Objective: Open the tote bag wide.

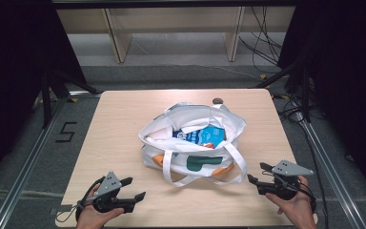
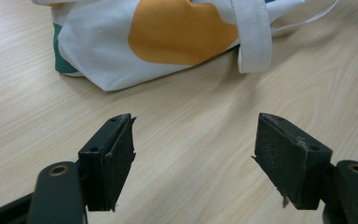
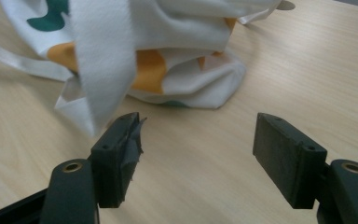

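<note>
Left tool [image 1: 132, 188], black, two-jawed, with a grey three-cornered plate on top, sat at the near-left part of the light wooden table [image 1: 119, 119], held in the person's left hand [image 1: 93, 217]. Jaws stood wide apart with nothing between them; in the left gripper view they framed bare table.

White cloth tote bag [image 1: 190, 143] with orange and green patches lay at the table's centre, mouth open upward. A blue printed packet [image 1: 209, 136] showed inside. Its white straps [image 1: 240, 164] trailed toward the near edge. The bag lay ahead of the left tool and to its right, apart from it.

Right tool [image 1: 259, 174], same build, was held in the right hand [image 1: 295, 207] at the near-right. Jaws were spread, empty. The bag lay to its left, near but not touching; in the right gripper view a strap hung just beyond the left jaw.
</note>
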`<state>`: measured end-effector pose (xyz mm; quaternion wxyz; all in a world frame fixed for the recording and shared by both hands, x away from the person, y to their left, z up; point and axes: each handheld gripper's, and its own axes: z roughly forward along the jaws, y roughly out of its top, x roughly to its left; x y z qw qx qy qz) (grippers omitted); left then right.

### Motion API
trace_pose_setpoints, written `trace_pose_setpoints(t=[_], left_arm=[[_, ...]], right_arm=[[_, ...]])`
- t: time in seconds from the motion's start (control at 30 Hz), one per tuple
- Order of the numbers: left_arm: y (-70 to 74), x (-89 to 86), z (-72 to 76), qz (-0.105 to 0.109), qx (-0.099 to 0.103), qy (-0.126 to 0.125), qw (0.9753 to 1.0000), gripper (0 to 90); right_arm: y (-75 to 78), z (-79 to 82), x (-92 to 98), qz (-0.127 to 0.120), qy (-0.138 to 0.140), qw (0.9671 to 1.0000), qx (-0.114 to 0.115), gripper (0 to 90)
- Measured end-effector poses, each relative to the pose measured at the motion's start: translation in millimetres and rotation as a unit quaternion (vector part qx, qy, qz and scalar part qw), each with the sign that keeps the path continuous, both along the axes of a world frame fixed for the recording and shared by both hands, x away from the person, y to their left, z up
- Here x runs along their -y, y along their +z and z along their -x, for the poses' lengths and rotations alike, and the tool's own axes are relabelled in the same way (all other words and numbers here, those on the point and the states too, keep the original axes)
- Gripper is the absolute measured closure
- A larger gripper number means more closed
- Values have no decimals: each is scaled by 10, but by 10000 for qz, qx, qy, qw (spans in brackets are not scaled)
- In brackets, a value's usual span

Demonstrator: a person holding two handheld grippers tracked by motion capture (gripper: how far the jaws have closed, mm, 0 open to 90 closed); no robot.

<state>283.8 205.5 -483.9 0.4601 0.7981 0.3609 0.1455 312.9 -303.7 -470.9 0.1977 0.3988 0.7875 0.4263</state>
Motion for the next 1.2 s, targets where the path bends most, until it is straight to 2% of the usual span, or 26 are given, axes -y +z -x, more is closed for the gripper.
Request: trace_pose_setpoints(t=[0.03, 0.07, 0.1, 0.13, 0.17, 0.2, 0.27, 0.3, 0.33, 0.37, 0.4, 0.43, 0.6, 0.67, 0.73, 1.03, 1.2], left_arm=[[-4, -32, 9, -134, 13, -33, 9999, 275], [-13, -25, 24, -29, 5, 14, 10000, 274], [-13, -25, 24, -29, 5, 14, 10000, 271], [-18, -29, 26, -14, 24, 16, 10000, 271], [-24, -38, 30, -25, 36, 12, 10000, 263], [-36, -40, 45, 7, -64, 78, 9999, 263], [-56, -45, 51, -48, -33, 48, 10000, 262], [-73, -49, 51, -139, 0, 54, 9999, 262], [-94, -31, 68, -144, -98, 90, 9998, 262], [-96, -31, 66, -170, -120, 70, 9998, 263], [-96, -18, 69, -118, -104, 67, 9999, 262], [-97, -16, 64, -143, -79, 27, 9999, 260], [-112, -4, 62, -147, -90, 12, 9999, 257], [-106, -15, 59, -201, -85, -16, 9998, 256], [-113, -9, 66, -129, -147, 59, 9998, 256], [-114, -7, 57, -122, -73, 50, 9999, 253], [-107, -33, 48, -300, -65, -1, 9995, 253]], right_arm=[[-7, 20, -8, 12, 25, 10000, -39, 327], [-18, 34, -10, 60, 2, 10000, 29, 319], [-18, 34, -10, 60, 2, 10000, 29, 319], [-26, 56, -17, 88, -4, 9999, -63, 317], [-54, 69, -9, 193, 91, 9998, -12, 316], [-54, 69, -9, 193, 91, 9998, -12, 316], [-92, 112, -35, 244, 94, 9996, -83, 298], [-108, 115, -34, 343, 197, 9992, -105, 299], [-132, 149, -42, 478, 255, 9985, -46, 299], [-139, 171, -53, 449, 265, 9986, -110, 299], [-149, 174, -49, 511, 331, 9981, -52, 298], [-152, 198, -52, 514, 319, 9981, -114, 298], [-189, 253, -31, 558, 359, 9978, -80, 298], [-207, 267, -27, 561, 378, 9976, -146, 297], [-219, 275, -31, 522, 407, 9976, -219, 295], [-226, 263, -20, 623, 383, 9972, -148, 292], [-227, 260, -19, 617, 390, 9972, -161, 292]])
